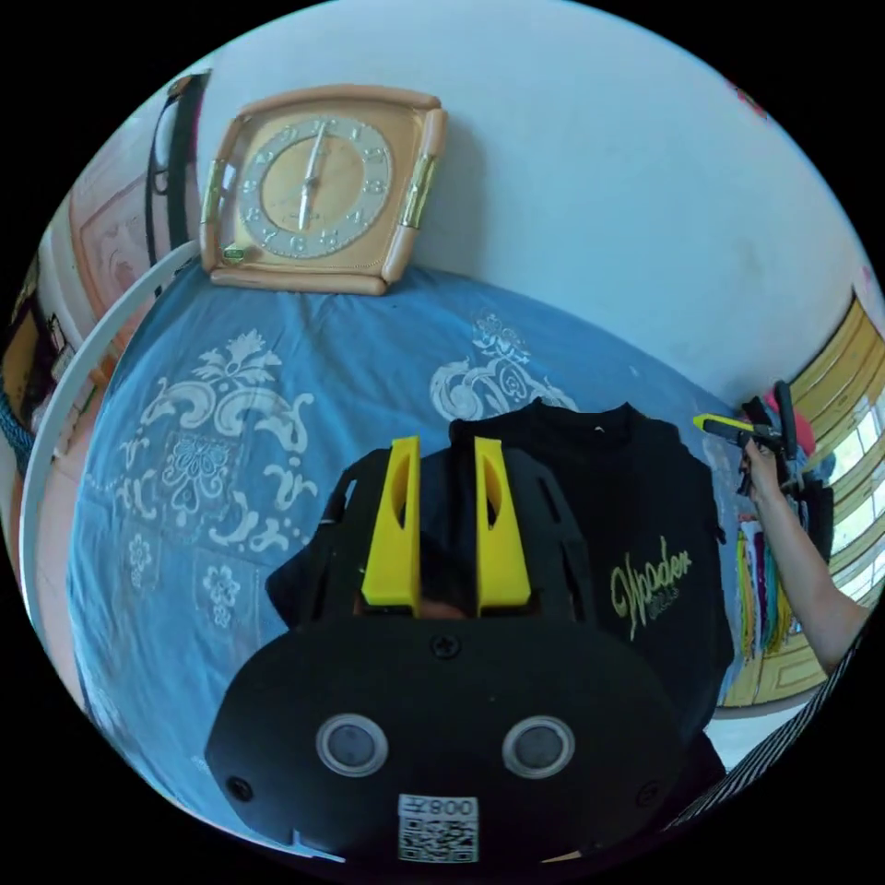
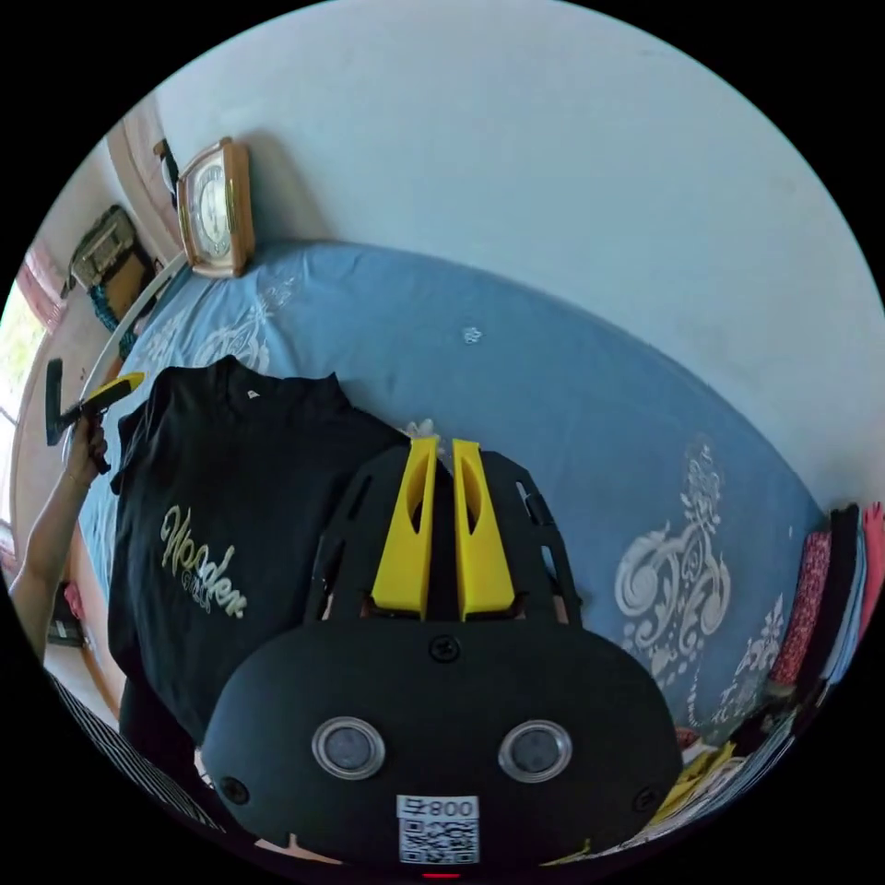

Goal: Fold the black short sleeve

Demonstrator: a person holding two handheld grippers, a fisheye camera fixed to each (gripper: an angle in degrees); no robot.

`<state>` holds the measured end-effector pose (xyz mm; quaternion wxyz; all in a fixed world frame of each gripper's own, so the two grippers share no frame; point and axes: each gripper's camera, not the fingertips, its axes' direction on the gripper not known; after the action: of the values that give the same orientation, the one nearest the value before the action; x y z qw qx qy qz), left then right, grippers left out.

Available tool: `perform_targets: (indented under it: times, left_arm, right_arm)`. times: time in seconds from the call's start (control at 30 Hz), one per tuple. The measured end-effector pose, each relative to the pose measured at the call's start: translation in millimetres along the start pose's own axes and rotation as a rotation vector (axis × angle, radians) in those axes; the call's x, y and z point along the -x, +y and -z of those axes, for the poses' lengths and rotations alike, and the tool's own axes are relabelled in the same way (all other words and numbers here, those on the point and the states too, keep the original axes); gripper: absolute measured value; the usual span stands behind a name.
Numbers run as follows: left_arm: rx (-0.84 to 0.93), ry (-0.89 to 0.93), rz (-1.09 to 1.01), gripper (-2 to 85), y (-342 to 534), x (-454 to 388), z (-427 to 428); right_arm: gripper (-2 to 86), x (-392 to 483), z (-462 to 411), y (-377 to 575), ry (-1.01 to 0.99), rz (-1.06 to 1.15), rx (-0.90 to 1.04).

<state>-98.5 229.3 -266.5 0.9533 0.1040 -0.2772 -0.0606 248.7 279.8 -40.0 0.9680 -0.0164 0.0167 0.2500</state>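
Bedding: a blue sheet [image 1: 277, 387] printed with white floral scrolls covers the bed, and the black short sleeve shirt [image 1: 636, 535] lies on it front side up, collar toward the pale wall [image 1: 599, 166], pale lettering across its chest. In the right gripper view the same shirt [image 2: 221, 516] has its near sleeve hanging close to the bed's edge. Clock [image 1: 318, 189]: square, tan-framed, leaning against the wall at the far end of the sheet from the shirt's collar. Left gripper [image 1: 447, 452]: yellow jaws parted a little, a narrow gap between them, nothing between them; they hang over the shirt's sleeve side, and whether they touch the cloth cannot be told. Right gripper [image 2: 442, 452]: yellow jaws drawn nearly together, a slim gap, nothing held, placed above the sheet just beside the shirt's shoulder. In the left gripper view a hand [image 1: 763, 466] beyond the shirt's far edge holds the other gripper by its handle; in the right gripper view a hand [image 2: 85, 452] does the same off the shirt's sleeve. Folded cloths [image 2: 830, 599] are stacked past the sheet's far side from the shirt.
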Motion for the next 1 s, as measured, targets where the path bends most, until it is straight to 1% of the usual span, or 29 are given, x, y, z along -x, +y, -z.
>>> perform_targets:
  times: [0.1,0.17,0.23,0.3,0.33,0.37,0.4,0.47,0.53,0.57,0.6,0.67,0.77,0.83,0.87,0.97,1.0]
  left_arm:
    - [-0.007,0.014,0.089,10.1,57,34,37]
    - [0.041,-0.007,0.169,10.0,108,58,55]
    - [0.084,-0.009,0.225,9.6,140,72,60]
    - [0.131,0.024,0.263,8.5,161,83,57]
    - [0.112,-0.019,0.25,7.2,169,84,60]
    - [0.142,-0.085,0.264,4.8,173,84,61]
    - [0.153,-0.092,0.261,3.6,175,84,62]
    - [0.197,-0.112,0.238,2.1,186,82,68]
    - [0.214,-0.173,0.231,1.8,200,83,79]
    - [0.204,-0.169,0.243,1.9,211,85,90]
    - [0.192,-0.144,0.248,2.1,217,86,96]
    - [0.164,0.02,0.26,3.4,249,83,120]
    - [0.214,0.202,0.255,6.5,303,74,139]
    - [0.265,0.245,0.277,8.7,339,73,148]
    - [0.292,0.266,0.322,10.0,363,76,153]
    - [0.331,0.351,0.447,11.4,419,86,161]
    - [0.316,0.362,0.468,11.5,428,88,164]
  right_arm:
    - [5.8,-28,13,66,-0.005,-0.088,0.038]
    - [6.6,-39,15,110,-0.049,-0.153,0.061]
    - [7.2,-40,7,157,-0.111,-0.177,0.105]
    - [7.1,-33,-6,176,-0.105,-0.159,0.17]
    - [6.7,-28,-13,184,-0.073,-0.139,0.191]
    - [6.5,-26,-12,186,-0.042,-0.128,0.177]
    - [5.7,-24,-14,191,0.006,-0.104,0.187]
    - [5.1,-29,-16,197,-0.005,-0.105,0.206]
    - [4.0,-41,-12,211,-0.056,-0.17,0.225]
    - [4.0,-43,-8,217,-0.058,-0.177,0.221]
    - [4.0,-43,0,232,-0.067,-0.186,0.206]
    - [5.2,-38,11,258,-0.114,-0.18,0.206]
    - [7.5,-24,24,312,-0.221,-0.173,0.252]
    - [8.3,-16,31,356,-0.242,-0.179,0.292]
    - [8.4,-15,32,366,-0.236,-0.183,0.304]
    - [9.1,-16,35,412,-0.259,-0.229,0.344]
    - [9.5,-16,32,425,-0.282,-0.244,0.371]
